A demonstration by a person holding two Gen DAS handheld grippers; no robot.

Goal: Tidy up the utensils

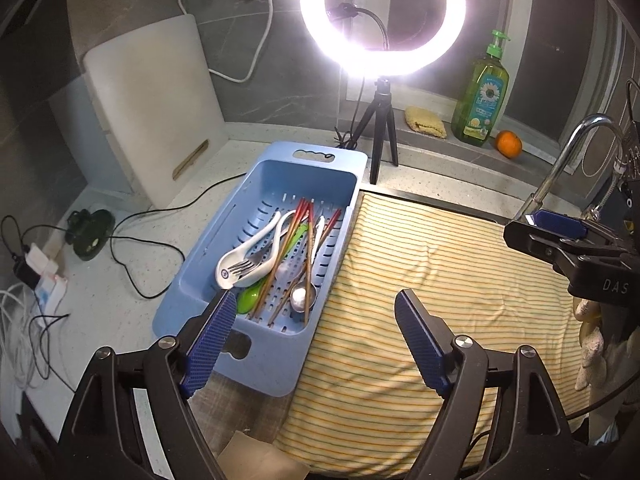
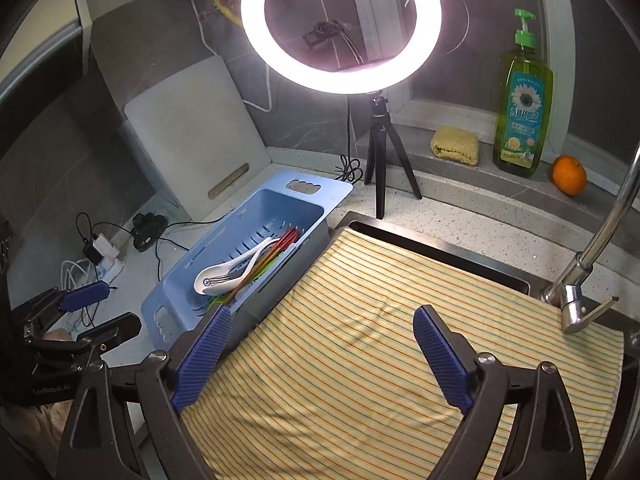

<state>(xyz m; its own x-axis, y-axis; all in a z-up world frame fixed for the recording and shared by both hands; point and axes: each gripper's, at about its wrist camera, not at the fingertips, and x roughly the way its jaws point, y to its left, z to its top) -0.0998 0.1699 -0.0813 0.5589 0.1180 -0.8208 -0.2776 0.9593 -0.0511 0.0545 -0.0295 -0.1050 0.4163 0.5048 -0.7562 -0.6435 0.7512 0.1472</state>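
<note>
The left hand-held gripper (image 1: 314, 330) hangs over the near end of a blue basket (image 1: 200, 268) with its jaws spread wide and nothing between the blue pads. The right hand-held gripper (image 2: 322, 350) is likewise wide open and empty, over a yellow striped cloth (image 2: 380, 320) that covers the sink beside the basket.

The utensils all lie in the basket, which sits on the speckled tabletop (image 1: 120, 280) with its long side touching the cloth. In the heap are a white ceramic spoon (image 1: 244, 258) with a metal fork (image 1: 244, 266) resting in its bowl, several red and brown chopsticks (image 1: 304, 224) running lengthwise, a green plastic spoon (image 1: 248, 300) and a metal spoon (image 1: 299, 298) near the near end (they overlap, so the exact count is unclear). From the right wrist view the basket wall hides most of the heap; only the white spoon and the chopstick tops show.

Behind the basket a white cutting board (image 1: 152, 100) leans against the wall. A lit ring light (image 1: 382, 16) stands on a small tripod (image 1: 380, 140) at the basket's far corner. On the ledge behind sit a yellow sponge (image 2: 456, 146), a green soap bottle (image 2: 522, 108) and an orange (image 2: 569, 175). A chrome tap (image 2: 592, 256) rises at the cloth's right edge. Cables and a charger (image 1: 32, 264) lie on the tabletop to the left.
</note>
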